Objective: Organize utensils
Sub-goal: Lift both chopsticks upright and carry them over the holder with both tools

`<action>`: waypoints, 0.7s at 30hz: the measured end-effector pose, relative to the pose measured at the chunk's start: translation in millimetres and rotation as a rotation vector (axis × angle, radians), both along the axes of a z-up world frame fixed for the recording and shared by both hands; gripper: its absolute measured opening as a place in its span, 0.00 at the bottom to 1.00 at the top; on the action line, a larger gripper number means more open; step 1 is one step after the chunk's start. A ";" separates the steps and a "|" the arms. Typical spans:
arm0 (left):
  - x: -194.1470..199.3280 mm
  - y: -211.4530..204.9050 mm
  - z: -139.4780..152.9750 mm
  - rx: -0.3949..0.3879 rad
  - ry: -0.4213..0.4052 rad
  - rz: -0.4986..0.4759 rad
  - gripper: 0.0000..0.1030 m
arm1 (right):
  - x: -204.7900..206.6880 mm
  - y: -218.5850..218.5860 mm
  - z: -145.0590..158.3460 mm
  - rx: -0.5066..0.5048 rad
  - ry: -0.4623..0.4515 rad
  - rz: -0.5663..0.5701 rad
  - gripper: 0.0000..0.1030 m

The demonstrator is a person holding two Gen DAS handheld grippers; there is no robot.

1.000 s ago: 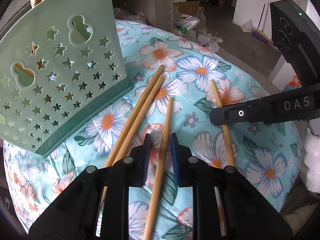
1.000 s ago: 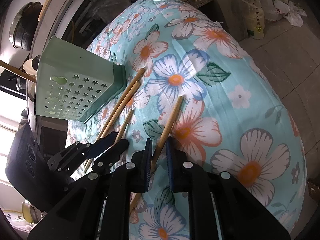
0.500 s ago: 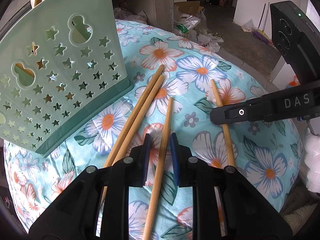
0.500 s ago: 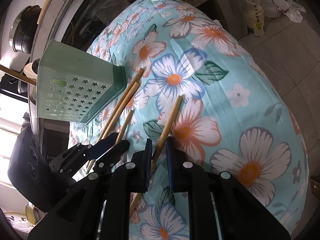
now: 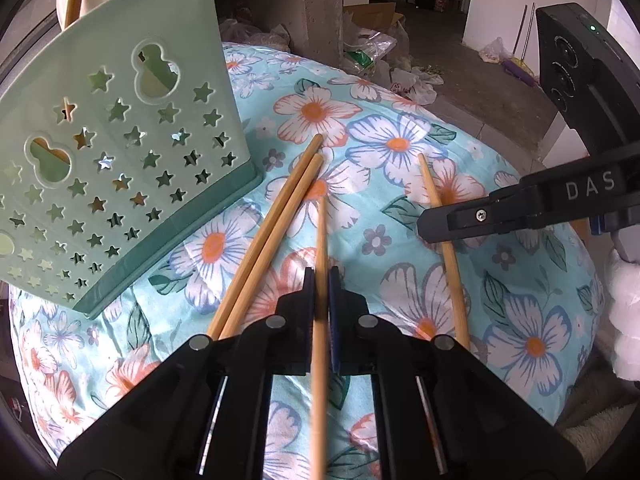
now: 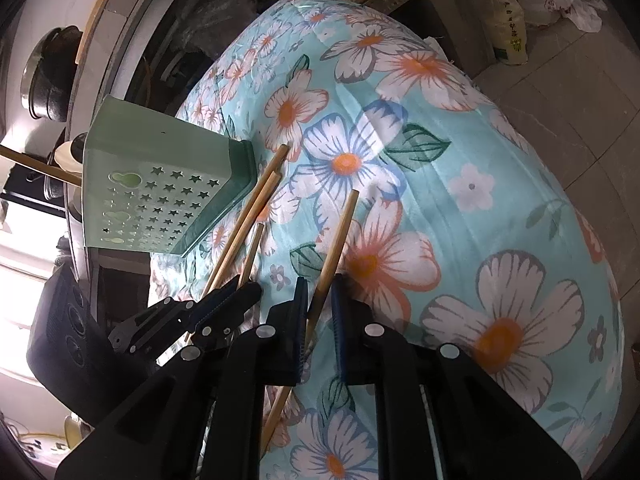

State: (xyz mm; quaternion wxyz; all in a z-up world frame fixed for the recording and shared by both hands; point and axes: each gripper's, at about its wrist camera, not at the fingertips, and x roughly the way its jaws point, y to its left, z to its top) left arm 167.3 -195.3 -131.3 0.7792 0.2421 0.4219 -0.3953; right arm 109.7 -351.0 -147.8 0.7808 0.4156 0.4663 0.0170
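Closed tighter since before: left gripper (image 5: pixel 321 285) clamping middle chopstick (image 5: pixel 321 236) on floral cloth (image 5: pixel 520 304). Right gripper (image 6: pixel 320 294) straddling outer chopstick (image 6: pixel 338 236), unclenched, no contact. Green holder (image 5: pixel 120 152) beside chopstick pair (image 5: pixel 276 224).

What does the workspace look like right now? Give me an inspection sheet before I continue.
Surface: floral cloth, teal, wrinkled, draped over a rounded top.
Job's things: green holder with star cutouts, standing on the cloth; chopstick pair lying side by side beside it; middle chopstick; right chopstick.
Clutter: nothing seen on the cloth.
Grippers: left gripper, jaws shut on the middle chopstick; right gripper, jaws straddle the right chopstick with small gaps either side.
Cables: nothing seen.
Surroundings: plastic bags and a cardboard box on the floor; dark pot on a counter.
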 end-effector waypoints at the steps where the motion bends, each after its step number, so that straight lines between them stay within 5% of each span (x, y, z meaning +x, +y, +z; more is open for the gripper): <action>1: -0.3 0.7 1.6 -0.003 -0.002 0.002 0.05 | -0.2 0.2 1.9 -0.001 -0.006 -0.002 0.11; 21: -13.9 45.9 96.3 -0.233 -0.047 0.062 0.05 | -24.7 9.4 79.8 -0.155 -0.226 0.011 0.07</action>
